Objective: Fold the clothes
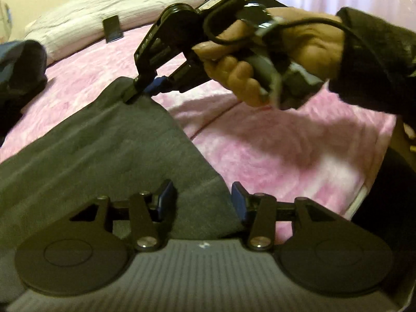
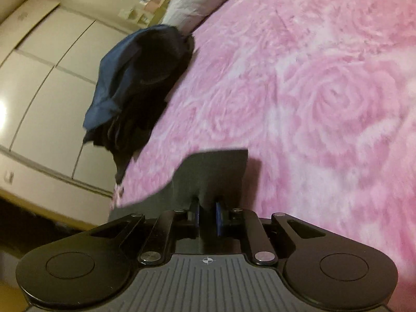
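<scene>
1. Beneath both of our tools lies the bed with its pink rose-patterned blanket point(image 2: 325, 98), filling most of either view.
2. The grey garment point(image 1: 109, 150) is spread flat on that blanket, running from under our left tool out to our right tool at its far corner.
3. Ahead and to the left of our right tool, a pile of dark blue and black clothes point(image 2: 140, 78) sits at the bed's edge; a white pillow point(image 1: 104, 15) lies beyond it, and pale wardrobe doors point(image 2: 46, 78) stand past the bed.
4. Our left tool point(image 1: 204, 200) stands wide open, its blue pads well apart, the garment's right edge passing between them; we cannot tell whether either pad touches the cloth.
5. Our right tool point(image 2: 207, 214) has its pads drawn close together, pinching the garment's corner, which stands up between them.
6. A small dark flat thing point(image 1: 113, 29) rests against the pillow; it is too blurred for us to name.
</scene>
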